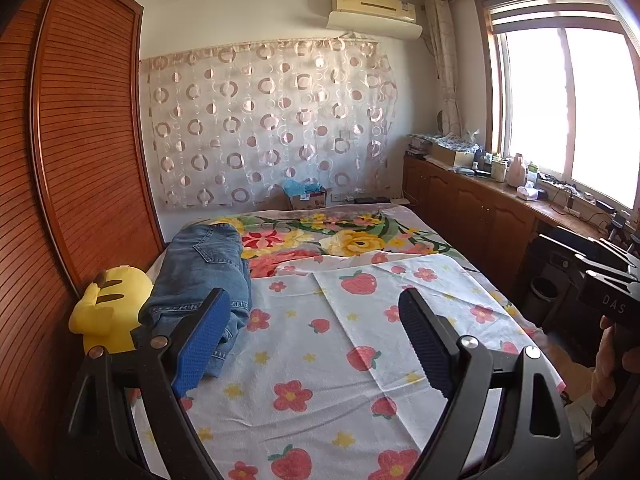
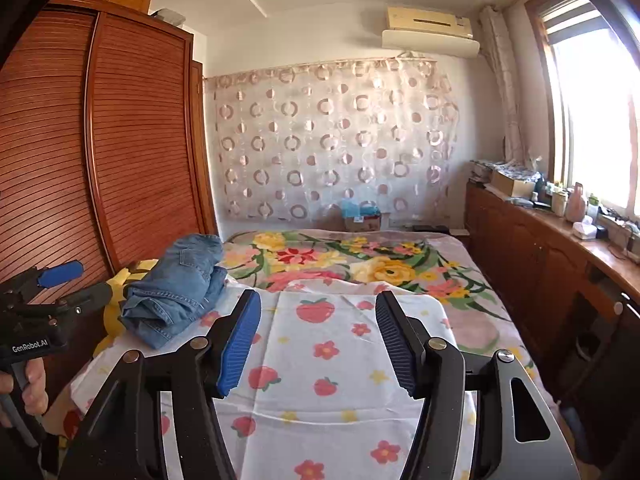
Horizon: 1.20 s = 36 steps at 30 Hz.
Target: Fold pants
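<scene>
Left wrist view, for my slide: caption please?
Open left gripper above strawberry sheet, jeans bunched beside yellow plush.

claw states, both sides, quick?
Left claw: open, holding nothing, above the strawberry sheet.
Right claw: open, empty; jeans lie apart, untouched.

I see the pants [image 1: 204,276], a pair of light blue denim jeans, lying in a folded, layered bundle along the left edge of the bed [image 1: 360,360], on the strawberry-print sheet. A back pocket faces up on the top layer. The far end reaches onto the floral blanket; the near end shows stitched hems, slightly rumpled and overhanging. From the right wrist view, the stack looks like three or so layers, though I can't count them surely.
</scene>
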### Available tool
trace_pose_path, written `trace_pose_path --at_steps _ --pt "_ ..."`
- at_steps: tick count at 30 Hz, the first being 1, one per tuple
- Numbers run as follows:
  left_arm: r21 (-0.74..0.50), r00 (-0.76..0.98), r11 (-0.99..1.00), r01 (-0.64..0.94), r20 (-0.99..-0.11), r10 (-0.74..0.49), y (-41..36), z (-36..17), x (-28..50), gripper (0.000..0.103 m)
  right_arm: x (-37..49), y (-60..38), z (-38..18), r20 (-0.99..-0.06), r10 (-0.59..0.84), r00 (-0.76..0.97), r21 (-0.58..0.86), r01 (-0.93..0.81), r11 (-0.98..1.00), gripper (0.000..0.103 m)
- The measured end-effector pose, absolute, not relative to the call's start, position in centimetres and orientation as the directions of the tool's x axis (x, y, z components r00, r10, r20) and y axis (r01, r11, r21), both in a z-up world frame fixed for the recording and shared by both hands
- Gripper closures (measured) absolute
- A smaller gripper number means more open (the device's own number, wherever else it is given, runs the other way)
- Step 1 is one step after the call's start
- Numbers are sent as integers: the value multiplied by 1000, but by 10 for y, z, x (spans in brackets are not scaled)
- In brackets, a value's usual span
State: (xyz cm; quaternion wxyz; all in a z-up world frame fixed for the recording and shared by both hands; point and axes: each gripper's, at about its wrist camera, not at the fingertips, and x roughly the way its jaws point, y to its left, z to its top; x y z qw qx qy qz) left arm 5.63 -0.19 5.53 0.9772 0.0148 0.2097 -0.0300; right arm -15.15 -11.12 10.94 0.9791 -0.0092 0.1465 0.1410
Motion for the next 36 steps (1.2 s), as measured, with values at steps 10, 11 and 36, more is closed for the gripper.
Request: trace_pose_path --at_steps 10,11,36 --pt "13 908 998 56 -417 -46 -8 53 45 17 -155 -106 107 -288 268 919 35 -270 962 41" --pt "14 908 998 54 -417 -43 -8 52 46 17 -154 -106 107 -288 267 920 34 -269 963 41" --pt "15 909 999 50 -415 -40 -5 52 44 17 -148 -119 96 -283 276 918 30 -280 960 41"
